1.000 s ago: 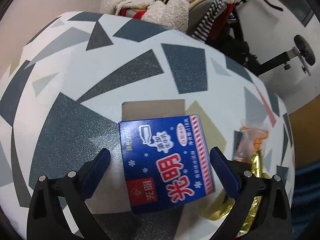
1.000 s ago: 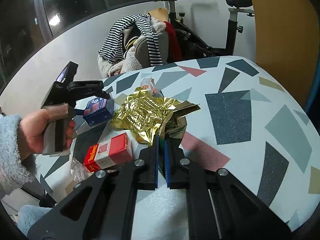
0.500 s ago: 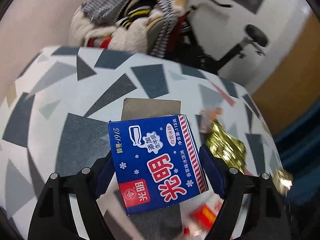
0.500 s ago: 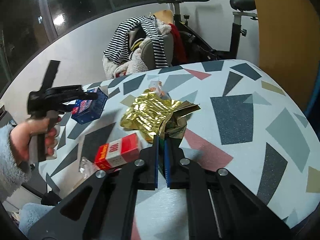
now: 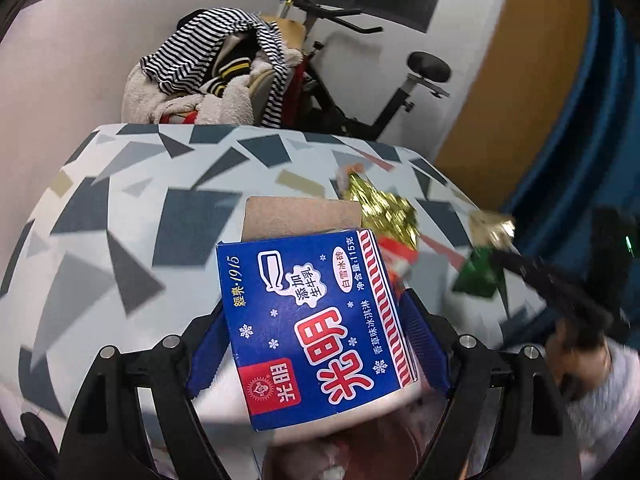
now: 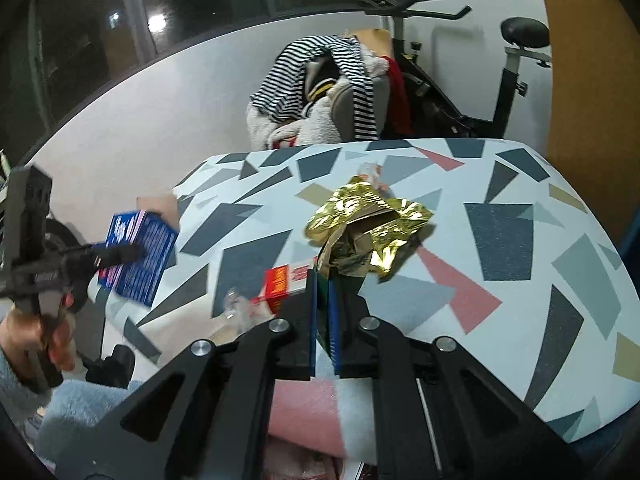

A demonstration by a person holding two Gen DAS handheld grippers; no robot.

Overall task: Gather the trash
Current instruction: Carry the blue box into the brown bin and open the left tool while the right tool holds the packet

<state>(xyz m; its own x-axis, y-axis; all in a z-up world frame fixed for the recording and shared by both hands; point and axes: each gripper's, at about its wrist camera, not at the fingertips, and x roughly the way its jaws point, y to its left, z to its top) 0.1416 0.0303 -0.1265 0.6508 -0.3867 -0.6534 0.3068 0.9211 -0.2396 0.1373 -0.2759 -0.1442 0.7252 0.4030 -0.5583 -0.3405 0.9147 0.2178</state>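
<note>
Jaws of the left gripper (image 5: 316, 344) are clenched on a blue cardboard ice cream box with white and red Chinese print (image 5: 316, 320); its blue pads press on both long sides of the box. These jaws have just been closing on it. The box is lifted off the terrazzo-patterned white surface with grey, dark and pink shapes (image 5: 132, 208), and its brown open flap points to 12 o'clock. In the right wrist view the same box (image 6: 138, 256) hangs beyond the edge of the surface at 9 o'clock, and a hand in a pale fluffy sleeve (image 6: 32, 328) holds the left gripper there.

Jaws of the right gripper (image 6: 324, 320) are pressed together on an edge of a crumpled gold foil wrapper (image 6: 368, 228). The wrapper reaches from the jaws toward 12 o'clock over the surface. Just beside it, at 9 o'clock of the jaws, lies a red and white small carton (image 6: 284, 280), and near that a clear crumpled plastic piece (image 6: 236, 308). Behind the surface, at 12 o'clock, stands a chair heaped with striped and fleecy clothes (image 6: 320, 92), and beside it a black exercise bike (image 6: 480, 80).
</note>
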